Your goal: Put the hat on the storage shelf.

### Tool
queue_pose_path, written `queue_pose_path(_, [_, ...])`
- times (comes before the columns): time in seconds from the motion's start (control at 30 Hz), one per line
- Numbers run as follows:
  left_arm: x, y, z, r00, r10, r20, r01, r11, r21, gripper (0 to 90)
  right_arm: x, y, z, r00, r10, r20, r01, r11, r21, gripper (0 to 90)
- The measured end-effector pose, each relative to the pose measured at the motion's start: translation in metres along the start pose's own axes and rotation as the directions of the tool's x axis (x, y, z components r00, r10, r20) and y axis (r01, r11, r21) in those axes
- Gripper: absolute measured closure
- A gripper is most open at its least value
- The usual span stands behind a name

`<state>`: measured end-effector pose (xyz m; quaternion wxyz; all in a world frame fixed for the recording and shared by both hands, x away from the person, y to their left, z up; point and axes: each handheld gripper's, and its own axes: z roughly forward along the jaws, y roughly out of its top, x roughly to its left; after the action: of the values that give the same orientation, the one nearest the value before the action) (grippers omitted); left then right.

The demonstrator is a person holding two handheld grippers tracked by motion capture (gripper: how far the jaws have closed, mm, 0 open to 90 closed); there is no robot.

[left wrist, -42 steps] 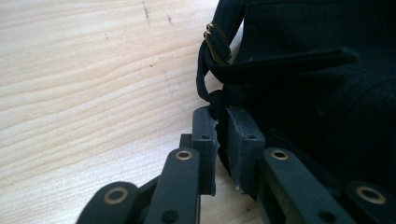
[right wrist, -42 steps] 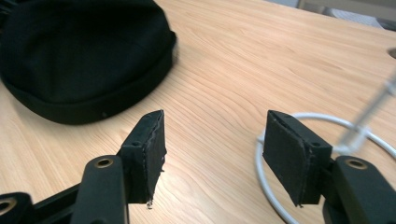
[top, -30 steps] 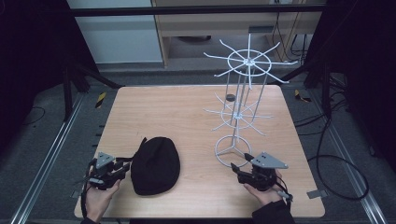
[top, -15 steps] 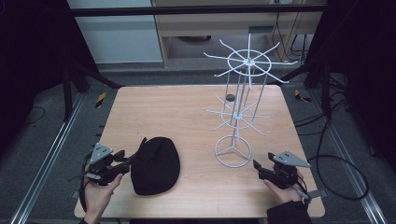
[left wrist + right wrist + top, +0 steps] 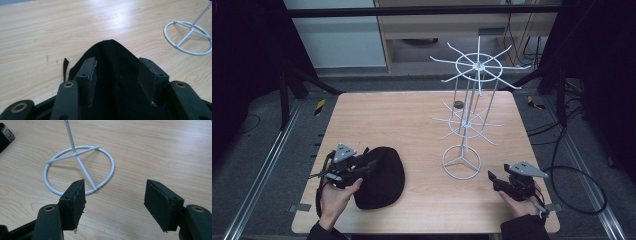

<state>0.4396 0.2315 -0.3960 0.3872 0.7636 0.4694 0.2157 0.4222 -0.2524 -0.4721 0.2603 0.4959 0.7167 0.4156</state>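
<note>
A: Left gripper (image 5: 117,75), own view: jaws spread, black cap (image 5: 112,57) lying between and under them on the wooden table (image 5: 37,30). A black strap end (image 5: 65,65) sticks out just left of the left jaw.

B: High view adds the white wire rack (image 5: 468,120), upright, with two tiers of spokes.

A: Right gripper (image 5: 115,200), own view: jaws spread wide and empty, rack's ring base (image 5: 78,170) just ahead.

B: Dark object (image 5: 6,135) far left of those jaws carries a pale label; unreadable.
</note>
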Motion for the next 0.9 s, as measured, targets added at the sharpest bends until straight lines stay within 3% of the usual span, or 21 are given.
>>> queue_pose_path(0.17, [-0.003, -0.003, 0.016, 0.9993, 0.028, -0.024, -0.026, 0.9971, 0.071, 49.6, 0.001, 0.000, 0.002, 1.0000, -0.008, -0.002, 0.008, 1.000, 0.017, 33.4])
queue_pose_path(0.4, [0.000, -0.011, 0.025, 0.9996, 0.019, -0.022, -0.016, 0.9922, 0.123, 51.7, 0.002, 0.000, 0.003, 0.9999, -0.016, -0.004, 0.016, 1.000, 0.024, 33.4])
queue_pose_path(0.57, [0.002, -0.019, 0.036, 0.9995, 0.025, -0.018, -0.021, 0.9803, 0.197, 56.6, 0.001, -0.001, 0.005, 0.9997, -0.023, -0.002, 0.023, 0.999, 0.032, 33.6])
queue_pose_path(0.9, [0.005, -0.022, 0.037, 1.0000, 0.004, 0.000, -0.004, 0.9794, 0.202, 76.0, 0.000, -0.001, 0.006, 0.9997, -0.024, -0.004, 0.024, 0.999, 0.044, 33.9])
